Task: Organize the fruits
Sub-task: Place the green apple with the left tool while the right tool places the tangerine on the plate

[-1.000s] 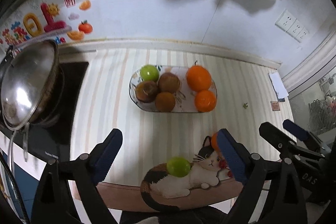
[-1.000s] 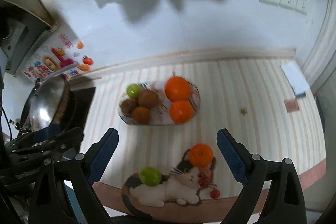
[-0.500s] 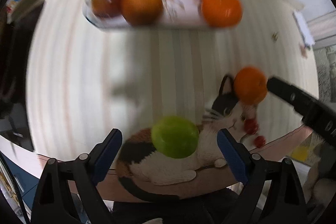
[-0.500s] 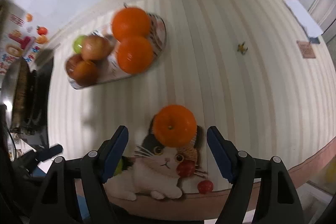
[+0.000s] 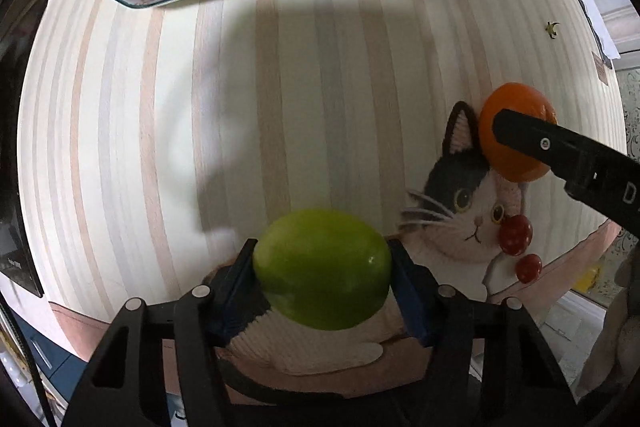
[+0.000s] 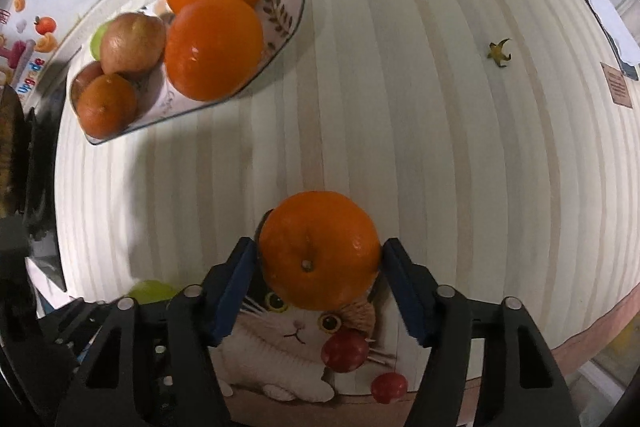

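Observation:
My left gripper (image 5: 322, 269) is shut on a green apple (image 5: 322, 268) over the cat-picture mat (image 5: 464, 195). My right gripper (image 6: 319, 255) is shut on an orange (image 6: 319, 250) at the cat's head; the same orange (image 5: 516, 131) shows in the left wrist view with a right finger across it. A patterned glass plate (image 6: 286, 3) at the back holds oranges (image 6: 214, 47), a brown-red apple (image 6: 132, 43) and a green apple (image 6: 98, 39). Two small red cherry tomatoes (image 6: 345, 350) lie on the mat.
The striped counter (image 6: 400, 107) runs between mat and plate. A small yellow-green scrap (image 6: 499, 53) lies at the right. Paper notes (image 6: 604, 15) sit at the far right edge. A dark stove edge (image 5: 12, 187) is at the left.
Both grippers came down and forward to the mat and closed, the left on the green apple, the right on the orange. The plate now sits nearer the top of both views.

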`<state>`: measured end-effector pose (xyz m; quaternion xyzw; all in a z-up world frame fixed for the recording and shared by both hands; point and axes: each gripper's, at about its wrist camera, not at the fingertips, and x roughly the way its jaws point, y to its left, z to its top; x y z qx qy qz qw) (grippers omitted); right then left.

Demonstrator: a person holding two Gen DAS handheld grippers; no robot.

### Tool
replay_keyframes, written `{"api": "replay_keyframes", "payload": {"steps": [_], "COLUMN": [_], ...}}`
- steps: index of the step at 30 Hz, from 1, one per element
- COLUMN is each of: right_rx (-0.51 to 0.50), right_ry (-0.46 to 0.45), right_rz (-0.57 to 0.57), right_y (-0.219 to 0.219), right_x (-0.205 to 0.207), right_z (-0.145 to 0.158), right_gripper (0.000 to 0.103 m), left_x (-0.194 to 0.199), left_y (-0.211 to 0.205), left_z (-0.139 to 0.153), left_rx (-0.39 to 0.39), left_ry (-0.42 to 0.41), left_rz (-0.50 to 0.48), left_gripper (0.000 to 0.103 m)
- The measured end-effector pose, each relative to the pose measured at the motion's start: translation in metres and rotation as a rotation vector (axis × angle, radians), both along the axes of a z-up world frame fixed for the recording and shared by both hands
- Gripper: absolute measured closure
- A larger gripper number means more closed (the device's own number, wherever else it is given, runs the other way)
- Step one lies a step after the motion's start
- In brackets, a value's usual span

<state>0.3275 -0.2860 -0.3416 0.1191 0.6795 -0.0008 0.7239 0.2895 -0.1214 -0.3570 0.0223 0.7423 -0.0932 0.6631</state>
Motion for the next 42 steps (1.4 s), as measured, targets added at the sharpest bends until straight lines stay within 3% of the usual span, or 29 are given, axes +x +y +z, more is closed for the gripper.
{"api": "replay_keyframes", "payload": {"steps": [7, 14, 18, 22, 26, 30, 38, 42], "right_rx": [-0.005, 0.066, 0.115, 0.153, 0.163, 0.161, 0.157, 0.15], "right_ry": [-0.029, -0.098, -0.156, -0.201, -0.222, -0.209, -0.158, -0.141], "right_rz": [0.029, 0.018, 0.027, 0.046, 0.064, 0.079, 0.06, 0.043], "right_y": [0.009, 0.021, 0.035, 0.053, 0.069, 0.084, 0.093, 0.092], "right_x": [-0.003, -0.009, 0.003, 0.037, 0.066, 0.096, 0.123, 0.13], "right_z": [0.0, 0.024, 0.049, 0.072, 0.084, 0.078, 0.052, 0.045], "right_gripper": [0.037, 0.038, 0.038, 0.038, 0.038, 0.038, 0.037, 0.037], "left_x": [-0.003, 0.021, 0.072, 0.128, 0.172, 0.216, 0.258, 0.27], "left_y": [0.002, 0.027, 0.042, 0.048, 0.04, 0.029, 0.014, 0.011], "left_z": [0.02, 0.087, 0.131, 0.152, 0.148, 0.121, 0.062, 0.045], "left_rx": [-0.006, -0.09, -0.149, -0.166, -0.142, -0.125, -0.121, -0.134], "left_ry": [-0.056, -0.15, -0.202, -0.23, -0.222, -0.14, 0.052, 0.105], "left_rz": [0.024, 0.09, 0.113, 0.089, 0.061, 0.022, -0.018, -0.006], "left_gripper": [0.043, 0.043, 0.043, 0.043, 0.043, 0.043, 0.043, 0.043]}}
